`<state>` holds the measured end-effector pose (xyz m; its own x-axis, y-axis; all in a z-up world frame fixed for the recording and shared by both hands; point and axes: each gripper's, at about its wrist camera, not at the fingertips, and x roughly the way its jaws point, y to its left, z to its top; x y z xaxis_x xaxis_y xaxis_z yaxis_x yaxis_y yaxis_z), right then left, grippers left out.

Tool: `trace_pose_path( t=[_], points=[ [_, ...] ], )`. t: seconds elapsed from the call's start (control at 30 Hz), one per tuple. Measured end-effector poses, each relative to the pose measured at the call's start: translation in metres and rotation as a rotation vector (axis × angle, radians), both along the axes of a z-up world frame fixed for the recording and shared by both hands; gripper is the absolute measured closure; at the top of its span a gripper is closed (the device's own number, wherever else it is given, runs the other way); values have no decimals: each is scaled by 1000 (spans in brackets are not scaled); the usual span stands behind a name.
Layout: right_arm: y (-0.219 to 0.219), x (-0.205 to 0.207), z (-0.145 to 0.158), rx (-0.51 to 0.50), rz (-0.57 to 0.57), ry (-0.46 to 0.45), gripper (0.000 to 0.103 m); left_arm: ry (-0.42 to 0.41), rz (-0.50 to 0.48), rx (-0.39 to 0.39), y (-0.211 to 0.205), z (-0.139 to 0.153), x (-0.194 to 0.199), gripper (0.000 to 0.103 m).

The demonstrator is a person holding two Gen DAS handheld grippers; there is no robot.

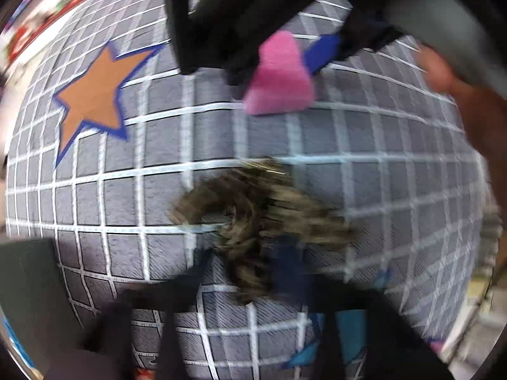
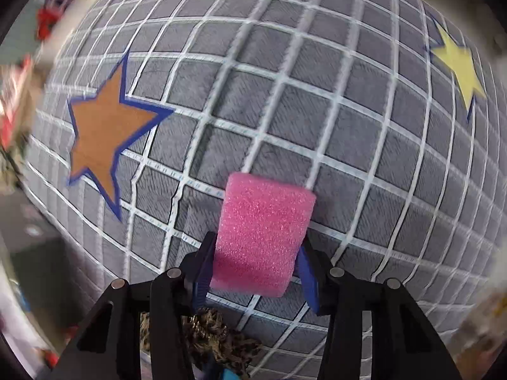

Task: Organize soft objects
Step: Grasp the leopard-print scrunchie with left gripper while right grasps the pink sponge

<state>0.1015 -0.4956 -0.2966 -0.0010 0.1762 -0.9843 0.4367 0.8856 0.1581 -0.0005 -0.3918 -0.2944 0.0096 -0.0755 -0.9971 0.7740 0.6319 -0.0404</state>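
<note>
surface: grey mat (image 2: 317, 101) with white grid lines, orange star (image 2: 107, 139) printed on it. Orange star is my landmark for everything below.
pink foam block (image 2: 263, 234): right of the orange star and a little nearer the right camera, sitting between the fingers of the right gripper (image 2: 256, 269). Left wrist view shows the same block (image 1: 280, 76) to the right of the star (image 1: 92, 107), hanging from the black tool at the top of frame.
right gripper state: about half open, blue pads against both long sides of the foam. Reads as a grip on the block; the gap is just the foam's width, and the sides look barely dented.
why held low on the block: pads sit near one end, most of the foam sticks out past the fingertips, so the far end can meet the mat first.
brown furry thing (image 1: 263, 221): right of the orange star and nearer the left camera, blurred, looks like a tuft or scrunchie, exact kind unclear.
left gripper (image 1: 250, 288): tips smeared by blur, jaws nearly closed; fur sits right at the tips, looks pinched.
yellow star (image 2: 456, 69): far right of the orange star, bare.
judgement: both soft items in hand, sorting spot not visible yet.
risk: fur is loose, thin pinch may slip.
</note>
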Motion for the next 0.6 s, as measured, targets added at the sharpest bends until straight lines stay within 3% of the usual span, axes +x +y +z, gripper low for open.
trace_pose_path(
  t=[0.1,0.27,0.37,0.6],
  points=[
    [-13,-19,1,14,-53,4,54,7,-44,-16,-4,6,-12,90],
    [-27,-58,12,8,-108,-43,54,8,-14,-1,1,11,-13,90],
    [-21,-79,19,-82,-82,-57,54,-18,-1,1,7,18,-9,90],
    [2,-123,28,-51,-118,-97,54,-39,4,-34,26,53,8,90]
  ],
)
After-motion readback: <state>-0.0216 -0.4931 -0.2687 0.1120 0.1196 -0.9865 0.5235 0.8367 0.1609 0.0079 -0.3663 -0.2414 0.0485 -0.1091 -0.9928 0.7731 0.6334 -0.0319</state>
